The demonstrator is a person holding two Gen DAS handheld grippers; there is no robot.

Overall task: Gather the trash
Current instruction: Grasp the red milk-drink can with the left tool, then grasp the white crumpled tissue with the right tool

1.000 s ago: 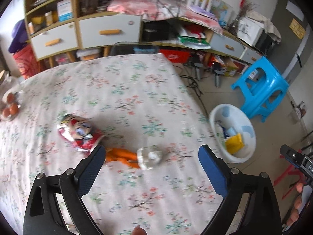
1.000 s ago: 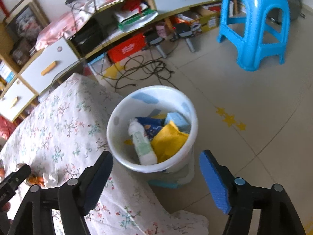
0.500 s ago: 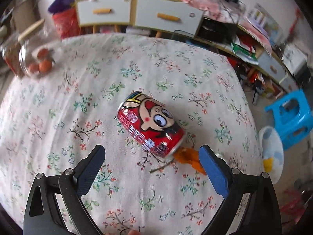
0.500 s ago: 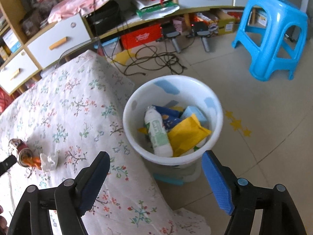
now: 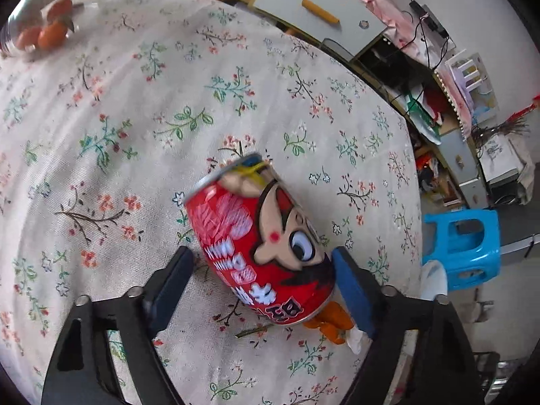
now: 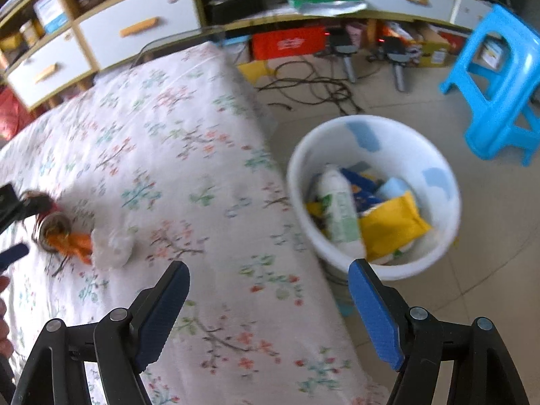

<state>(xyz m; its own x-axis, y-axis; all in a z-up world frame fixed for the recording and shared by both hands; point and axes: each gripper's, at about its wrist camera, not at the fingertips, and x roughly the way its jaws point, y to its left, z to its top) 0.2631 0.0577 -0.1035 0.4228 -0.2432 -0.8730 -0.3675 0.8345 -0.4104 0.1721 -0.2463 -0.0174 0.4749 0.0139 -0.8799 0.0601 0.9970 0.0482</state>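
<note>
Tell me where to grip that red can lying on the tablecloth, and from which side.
Grip the red can across its round middle, coming down from above. It lies on its side on the tablecloth, so the curved wall faces both pads. The left hand-held gripper already straddles it, jaws closing, a gap showing at the left pad. Avoid the orange scrap at its base.
</note>
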